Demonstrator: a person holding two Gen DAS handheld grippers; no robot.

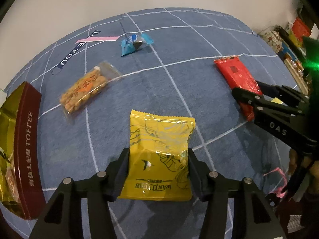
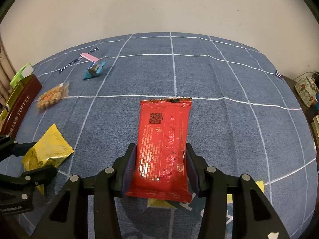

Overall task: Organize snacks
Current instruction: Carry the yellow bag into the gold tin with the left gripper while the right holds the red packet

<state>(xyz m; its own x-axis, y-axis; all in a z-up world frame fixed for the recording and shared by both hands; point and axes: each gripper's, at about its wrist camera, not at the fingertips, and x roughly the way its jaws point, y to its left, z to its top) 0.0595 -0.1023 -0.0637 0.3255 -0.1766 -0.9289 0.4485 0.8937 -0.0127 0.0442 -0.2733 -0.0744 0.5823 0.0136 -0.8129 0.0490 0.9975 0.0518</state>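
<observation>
Left wrist view: the yellow snack packet is pinched by the left gripper, near the toffee tin at left, likely its destination. The red packet is clamped by the right gripper.

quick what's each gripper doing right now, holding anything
left gripper: closed on the yellow foil snack packet, pads against both its sides.
right gripper: closed on the red foil snack packet, pads against both its sides.
</observation>
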